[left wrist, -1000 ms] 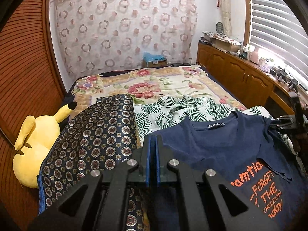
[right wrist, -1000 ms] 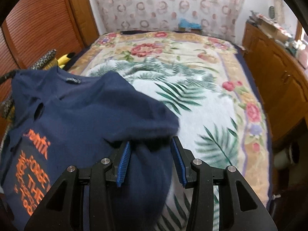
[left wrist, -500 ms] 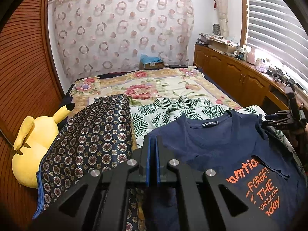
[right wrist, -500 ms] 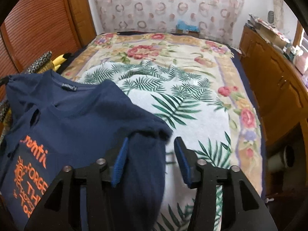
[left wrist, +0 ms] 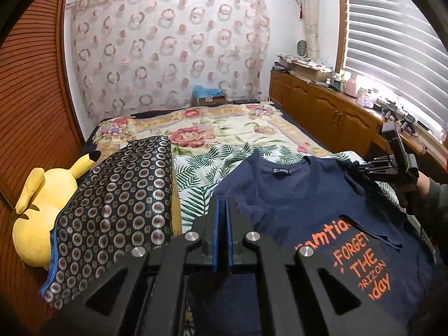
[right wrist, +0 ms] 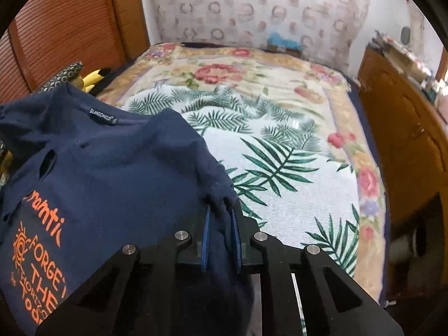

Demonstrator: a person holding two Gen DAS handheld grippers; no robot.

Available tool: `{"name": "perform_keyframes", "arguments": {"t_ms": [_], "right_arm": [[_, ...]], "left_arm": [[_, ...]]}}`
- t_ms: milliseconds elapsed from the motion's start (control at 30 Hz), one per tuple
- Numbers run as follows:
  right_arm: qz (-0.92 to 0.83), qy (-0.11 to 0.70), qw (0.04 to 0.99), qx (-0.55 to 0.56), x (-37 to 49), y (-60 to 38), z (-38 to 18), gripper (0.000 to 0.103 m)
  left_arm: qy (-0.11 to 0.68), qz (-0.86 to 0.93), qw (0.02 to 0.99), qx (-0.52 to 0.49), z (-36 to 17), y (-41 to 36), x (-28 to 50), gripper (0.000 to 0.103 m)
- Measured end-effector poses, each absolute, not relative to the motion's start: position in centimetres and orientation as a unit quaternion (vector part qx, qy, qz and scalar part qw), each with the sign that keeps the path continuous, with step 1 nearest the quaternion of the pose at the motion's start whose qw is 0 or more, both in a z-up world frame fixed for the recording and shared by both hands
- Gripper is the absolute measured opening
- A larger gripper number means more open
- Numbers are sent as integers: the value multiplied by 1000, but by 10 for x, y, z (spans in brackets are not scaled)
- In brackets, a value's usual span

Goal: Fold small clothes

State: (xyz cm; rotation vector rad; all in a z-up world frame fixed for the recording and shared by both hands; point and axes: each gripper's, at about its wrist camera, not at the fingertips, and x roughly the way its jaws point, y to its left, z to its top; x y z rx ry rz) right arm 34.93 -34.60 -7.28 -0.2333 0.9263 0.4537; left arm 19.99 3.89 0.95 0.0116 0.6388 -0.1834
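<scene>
Navy cotton T-shirt with orange lettering (right wrist: 92, 168) lies unfolded on the bed (right wrist: 280, 128). Right gripper (right wrist: 221, 210) is closing on its sleeve; left gripper (left wrist: 223, 204) pinches the opposite edge. Folding barely begun.

My bed (left wrist: 224, 123) fills the room: patterned curtain (left wrist: 168, 50) behind its head, wooden cabinets (left wrist: 330, 114) along its right under bright blinds (left wrist: 392, 42), slatted wooden doors (left wrist: 30, 98) on its left.
</scene>
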Motion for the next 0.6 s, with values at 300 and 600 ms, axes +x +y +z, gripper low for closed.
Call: {"name": "perform_keyframes", "arguments": {"t_ms": [300, 600], "right_arm": [[230, 338, 908, -89, 271, -357, 0, 9], [240, 295, 923, -63, 181, -368, 21, 9]], "left_arm": [[291, -87, 953, -12, 16, 51, 139, 2], [276, -85, 957, -38, 5, 60, 72, 2]]}}
